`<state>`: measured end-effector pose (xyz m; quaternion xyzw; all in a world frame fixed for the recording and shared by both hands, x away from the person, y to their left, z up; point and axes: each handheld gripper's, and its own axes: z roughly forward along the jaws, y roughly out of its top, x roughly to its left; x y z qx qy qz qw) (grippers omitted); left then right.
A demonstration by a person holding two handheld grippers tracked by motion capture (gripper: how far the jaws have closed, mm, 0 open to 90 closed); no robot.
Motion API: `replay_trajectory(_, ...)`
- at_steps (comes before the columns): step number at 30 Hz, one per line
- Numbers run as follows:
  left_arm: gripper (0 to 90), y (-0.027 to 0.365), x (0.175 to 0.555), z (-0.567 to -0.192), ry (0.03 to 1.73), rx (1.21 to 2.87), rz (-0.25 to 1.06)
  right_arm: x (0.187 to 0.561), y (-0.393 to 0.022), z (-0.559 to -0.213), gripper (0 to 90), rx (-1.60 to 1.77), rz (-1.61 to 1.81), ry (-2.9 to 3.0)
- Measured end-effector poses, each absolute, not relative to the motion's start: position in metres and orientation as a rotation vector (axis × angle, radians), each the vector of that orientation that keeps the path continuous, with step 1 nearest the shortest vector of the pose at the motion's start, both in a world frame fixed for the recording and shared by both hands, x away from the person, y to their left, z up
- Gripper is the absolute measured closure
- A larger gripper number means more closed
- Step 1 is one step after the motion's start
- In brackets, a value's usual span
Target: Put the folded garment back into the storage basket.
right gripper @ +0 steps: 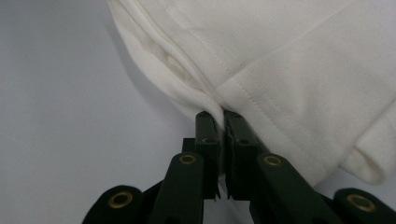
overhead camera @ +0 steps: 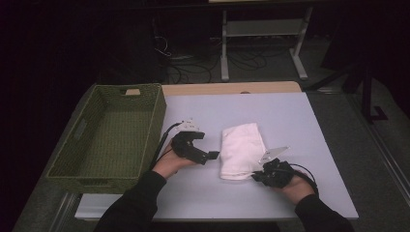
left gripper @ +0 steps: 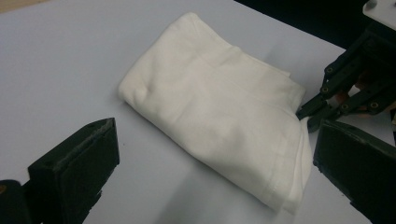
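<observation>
Right hand-held gripper (right gripper: 223, 122) pinching the near edge of a folded white towel (overhead camera: 240, 149), left hand-held gripper (overhead camera: 212, 155) spread wide beside it, soft stitched hems, pale counter (overhead camera: 290, 121), green woven basket (overhead camera: 112, 135) left, dark room behind.

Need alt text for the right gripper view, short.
The right hand-held gripper, seen close up, is shut on the hemmed edge of a folded white towel, pinching a fold of cloth between its two black jaws. The towel lies on a pale grey table.
</observation>
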<state>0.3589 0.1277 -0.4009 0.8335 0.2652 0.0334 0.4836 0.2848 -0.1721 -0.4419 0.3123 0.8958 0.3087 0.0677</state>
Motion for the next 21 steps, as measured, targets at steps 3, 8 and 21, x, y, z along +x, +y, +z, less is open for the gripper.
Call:
replay_trajectory(3, 0.0, 0.126, 0.361, -0.400, 0.644, 2.030, 0.083, 0.285, -0.172, -0.442, 83.9, 0.939, 0.927, 2.699)
replay_trajectory(8, 0.0, 0.123, 0.365, -0.398, 0.643, 2.029, 0.089, 0.285, -0.172, -0.442, 83.9, 0.942, 0.930, 2.697)
replay_trajectory(21, 0.0, 0.116, 0.376, -0.396, 0.649, 2.013, 0.100, 0.285, -0.172, -0.442, 83.9, 0.942, 0.929, 2.699)
